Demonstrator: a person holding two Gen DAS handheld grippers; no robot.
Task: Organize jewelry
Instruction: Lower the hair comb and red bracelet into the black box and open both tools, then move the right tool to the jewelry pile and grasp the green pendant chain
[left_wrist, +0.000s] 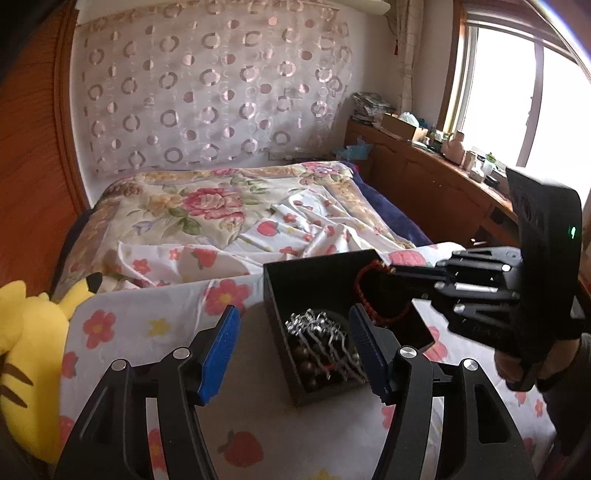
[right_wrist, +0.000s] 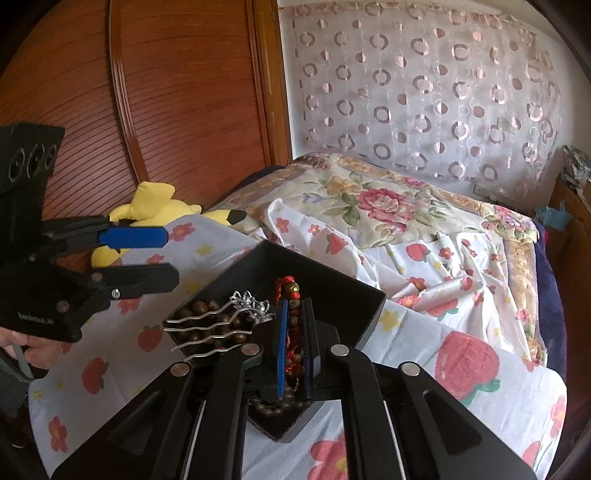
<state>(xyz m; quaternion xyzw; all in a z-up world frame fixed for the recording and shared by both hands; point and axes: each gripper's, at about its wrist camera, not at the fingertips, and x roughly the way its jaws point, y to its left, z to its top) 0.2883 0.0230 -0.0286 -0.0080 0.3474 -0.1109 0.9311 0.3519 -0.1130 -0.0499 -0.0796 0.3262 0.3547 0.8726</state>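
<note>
The bed (left_wrist: 229, 206) carries everything here, its strawberry-print sheet (left_wrist: 258, 435) spread over the near end and a yellow plush toy (left_wrist: 22, 332) lying at its left edge. On the sheet, near the bed's near edge, sits an open black box (left_wrist: 295, 280).

The left gripper (left_wrist: 291, 343) stands with its blue-padded jaws well apart and nothing between them; its right pad hangs over the box, its left pad over bare sheet beside the box's left wall. The right gripper (right_wrist: 293, 343) reaches over the box's far right corner with its jaws nearly together, a narrow gap between the pads, and the red beaded bracelet (right_wrist: 291, 295) running through that gap; whether the pads still press on it cannot be told.

The bracelet is a loop of red cord and beads with a few brassy ones, hanging partly down into the box. Beneath it lie a strand of dark brown wooden beads (right_wrist: 207, 314) and a silver hair comb (right_wrist: 221, 325) with wavy prongs and an ornate head.

The left wrist view shows the bracelet as a whole hanging loop (left_wrist: 373, 291) and a window with a cluttered wooden ledge (left_wrist: 436, 162). The right wrist view shows the bracelet's brassy beads up close, a wooden panelled door (right_wrist: 177, 96), and a hand (right_wrist: 33, 347) holding the left gripper's handle.
</note>
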